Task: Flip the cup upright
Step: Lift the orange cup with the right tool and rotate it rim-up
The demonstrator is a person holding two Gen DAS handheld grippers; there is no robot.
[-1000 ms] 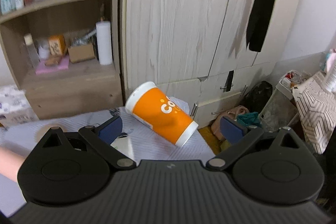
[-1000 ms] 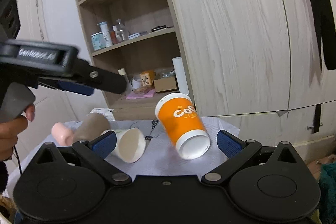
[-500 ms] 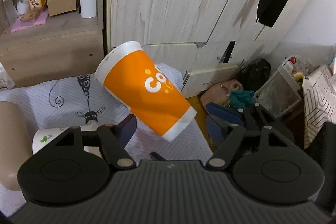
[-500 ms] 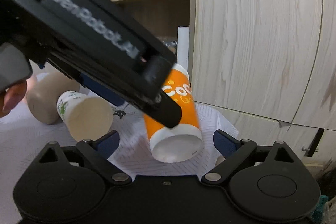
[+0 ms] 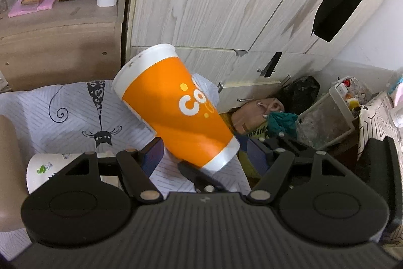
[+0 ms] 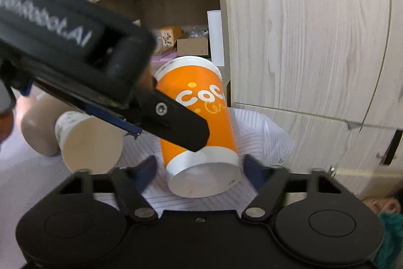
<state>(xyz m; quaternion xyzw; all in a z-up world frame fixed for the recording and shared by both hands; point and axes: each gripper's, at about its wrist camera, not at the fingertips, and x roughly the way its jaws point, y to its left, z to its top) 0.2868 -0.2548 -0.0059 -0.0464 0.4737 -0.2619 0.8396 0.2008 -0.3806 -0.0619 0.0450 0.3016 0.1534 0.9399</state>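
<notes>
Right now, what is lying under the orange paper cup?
Under the tilted orange paper cup lies the white striped cloth. The cup and the right gripper cover the cloth directly below the cup, so anything there cannot be seen.

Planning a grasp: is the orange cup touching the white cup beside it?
Apart. The right wrist view shows striped cloth between the orange cup and the white cup.
</notes>
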